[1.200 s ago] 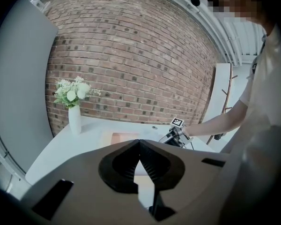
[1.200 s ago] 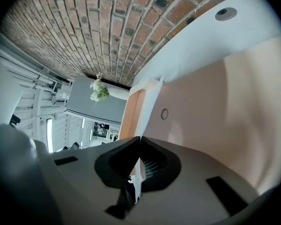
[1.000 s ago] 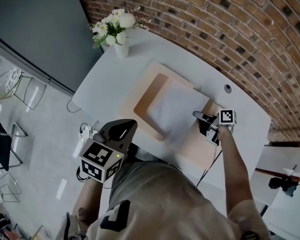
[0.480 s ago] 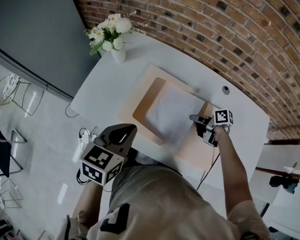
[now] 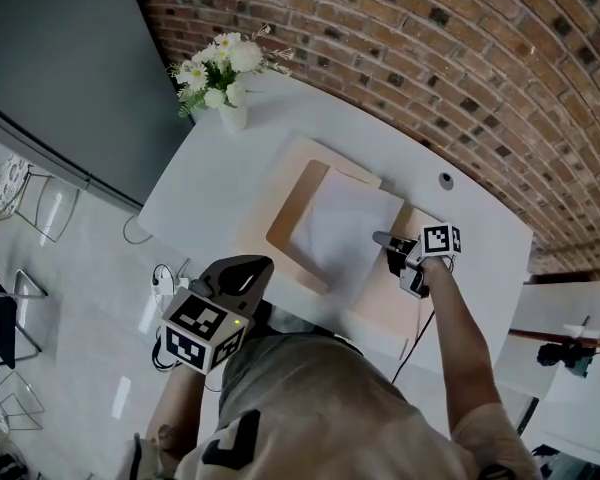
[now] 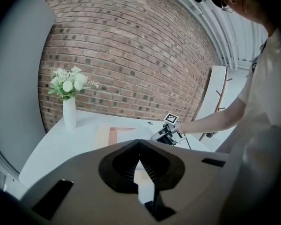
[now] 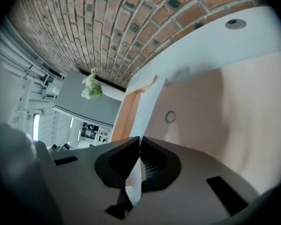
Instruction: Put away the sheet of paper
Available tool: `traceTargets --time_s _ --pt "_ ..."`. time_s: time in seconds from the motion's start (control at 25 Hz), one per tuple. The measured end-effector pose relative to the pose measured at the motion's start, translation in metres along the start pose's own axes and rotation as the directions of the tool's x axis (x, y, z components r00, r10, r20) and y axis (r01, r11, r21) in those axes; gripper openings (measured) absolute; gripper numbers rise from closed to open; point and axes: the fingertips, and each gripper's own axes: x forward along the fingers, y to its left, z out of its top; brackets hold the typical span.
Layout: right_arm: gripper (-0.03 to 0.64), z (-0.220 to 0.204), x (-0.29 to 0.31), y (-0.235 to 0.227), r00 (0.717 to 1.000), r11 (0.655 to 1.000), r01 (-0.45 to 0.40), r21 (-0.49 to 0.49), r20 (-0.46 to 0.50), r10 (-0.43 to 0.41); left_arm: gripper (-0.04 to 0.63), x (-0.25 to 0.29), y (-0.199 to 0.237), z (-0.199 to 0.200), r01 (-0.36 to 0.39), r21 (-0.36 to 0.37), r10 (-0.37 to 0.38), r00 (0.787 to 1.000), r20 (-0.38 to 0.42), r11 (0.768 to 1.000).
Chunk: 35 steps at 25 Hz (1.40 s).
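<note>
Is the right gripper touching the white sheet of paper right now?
Touching. The right gripper view shows the white sheet of paper pinched between the shut fingers of the right gripper.

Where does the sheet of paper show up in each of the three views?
Head view: the sheet of paper lies mid-table, its right edge at the right gripper.
Left gripper view: the sheet is a pale patch at centre, just above the jaws.
Right gripper view: the sheet runs up, edge-on, from the closed jaws.
Shared landmark: the vase of flowers.
</note>
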Motion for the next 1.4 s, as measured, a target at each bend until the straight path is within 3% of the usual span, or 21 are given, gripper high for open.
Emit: traceTargets --time_s 0.36,0.64,1.0,1.16,1.4 --pt "0.023 -0.006 0.009 -0.018 0.986 0.986 0.166 0.030 -0.013 -0.166 0.015 -0.008 0.021 -0.001 0.030 0.027 -0.030 1.000 0.003 0.999" --pt "0.025 0.006 0.023 0.013 0.988 0.989 0.135 -0.066 0.082 -0.129 0.015 -0.012 0.031 -0.005 0.120 0.036 -0.119 0.993 -0.017 0.992" --pt "0.025 0.002 0.024 0.014 0.977 0.987 0.160 -0.007 0.146 -0.157 0.015 -0.020 0.049 -0.003 0.197 0.050 -0.195 0.980 -0.041 0.979" --pt "0.025 0.001 0.024 0.010 0.975 0.986 0.164 0.010 0.150 -0.163 0.015 -0.021 0.043 0.000 0.200 0.063 -0.197 0.979 -0.050 0.978" --pt "0.025 0.001 0.027 0.008 0.986 0.994 0.104 0.020 0.126 -0.106 0.015 -0.020 0.025 0.002 0.133 0.068 -0.130 0.990 -0.046 0.989"
